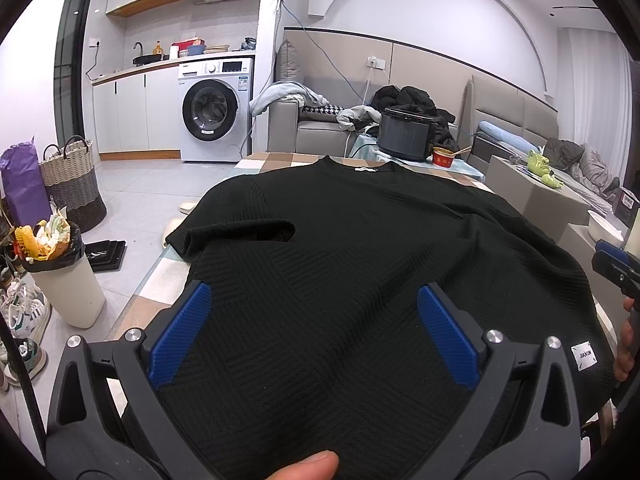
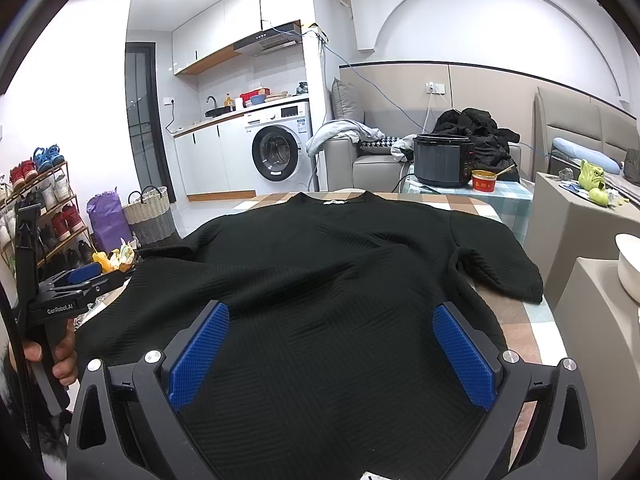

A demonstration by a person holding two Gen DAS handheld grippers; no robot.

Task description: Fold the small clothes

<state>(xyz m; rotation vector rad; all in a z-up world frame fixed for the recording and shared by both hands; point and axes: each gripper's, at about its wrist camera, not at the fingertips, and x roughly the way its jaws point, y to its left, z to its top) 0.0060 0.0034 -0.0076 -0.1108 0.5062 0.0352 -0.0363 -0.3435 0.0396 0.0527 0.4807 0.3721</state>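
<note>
A black shirt (image 1: 360,248) lies spread flat on a checked table (image 1: 256,162), filling the centre and lower half of both wrist views. Its collar sits at the top centre of each frame, its hem at the bottom, so the long axis runs straight away from both grippers, bottom to top.

The left gripper (image 1: 314,334) hangs over the hem end, fingers spread wide, nothing between them but cloth below. Whether the tips touch the cloth cannot be told. The right gripper (image 2: 331,356) sits the same way, spread wide over the hem end. Each shows at the other view's edge: the left at the left of the right view, the right at the right of the left view.

In the left view one sleeve (image 1: 240,232) lies doubled over the body at centre left. In the right view the other sleeve (image 2: 500,268) lies out flat at centre right. Judging by this, the right gripper is nearer the unfolded sleeve.

Count: one shirt, two sleeves, two grippers.
</note>
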